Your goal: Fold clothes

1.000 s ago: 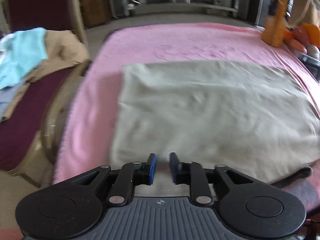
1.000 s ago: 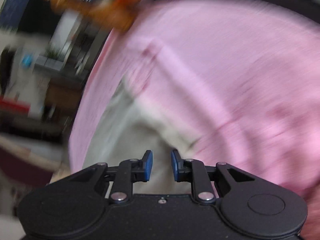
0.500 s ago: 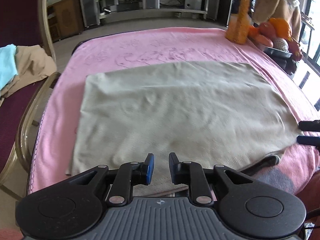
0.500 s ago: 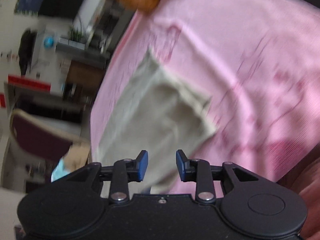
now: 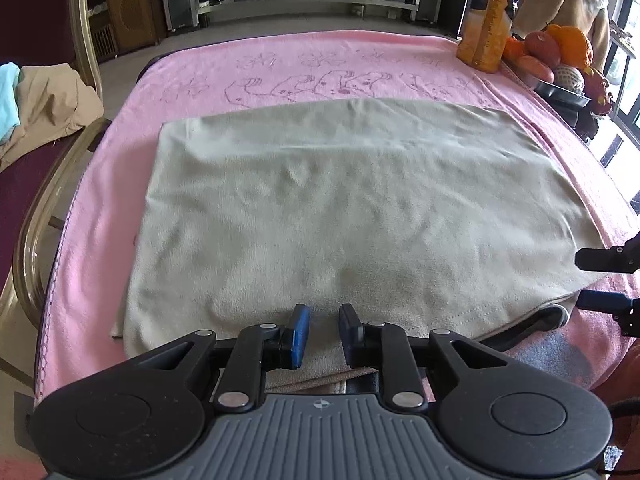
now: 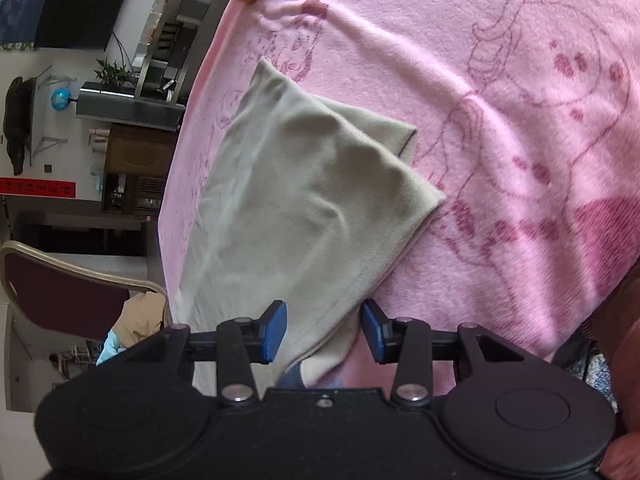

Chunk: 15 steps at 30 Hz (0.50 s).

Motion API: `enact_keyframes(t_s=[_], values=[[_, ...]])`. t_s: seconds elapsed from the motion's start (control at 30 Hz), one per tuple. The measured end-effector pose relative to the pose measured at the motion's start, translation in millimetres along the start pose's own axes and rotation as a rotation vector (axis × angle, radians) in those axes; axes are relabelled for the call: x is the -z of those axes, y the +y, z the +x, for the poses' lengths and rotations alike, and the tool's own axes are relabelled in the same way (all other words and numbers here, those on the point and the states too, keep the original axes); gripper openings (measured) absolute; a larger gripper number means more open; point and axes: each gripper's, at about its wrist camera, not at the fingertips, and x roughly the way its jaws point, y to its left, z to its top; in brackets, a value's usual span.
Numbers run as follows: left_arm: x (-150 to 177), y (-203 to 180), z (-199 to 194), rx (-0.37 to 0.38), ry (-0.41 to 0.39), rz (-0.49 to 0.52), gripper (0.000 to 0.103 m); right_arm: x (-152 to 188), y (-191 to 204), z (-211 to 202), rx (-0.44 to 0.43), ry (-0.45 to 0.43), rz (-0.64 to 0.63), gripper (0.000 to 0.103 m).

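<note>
The grey-beige folded garment (image 5: 344,200) lay flat on the pink blanket (image 5: 320,60) covering the table. The left gripper (image 5: 323,330) hovered over its near hem, jaws slightly parted and pinching nothing. At the garment's right corner, the right gripper (image 6: 324,330) had its jaws opening, the cloth's edge lying loose between them. Beyond stood an orange carton (image 5: 486,20) beside a fruit bowl (image 5: 560,94), and clothes (image 5: 44,100) sat heaped on a chair.
</note>
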Motion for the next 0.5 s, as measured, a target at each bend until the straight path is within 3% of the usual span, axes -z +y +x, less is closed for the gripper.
enact_keyframes(t_s=[0.17, 0.4, 0.5], values=[[0.0, -1.0, 0.9, -0.004, 0.001, 0.003, 0.022, 3.8, -5.9, 5.8, -0.042, 0.008, 0.040, 0.041], [-0.2, -0.5, 1.6, -0.009, 0.005, 0.005, 0.023, 13.3, -18.2, 32.3, -0.194, 0.115, 0.186, 0.041], [0.0, -0.2, 2.0, -0.014, 0.008, 0.011, 0.025, 15.5, -21.2, 28.8, -0.202, 0.068, 0.214, 0.041]])
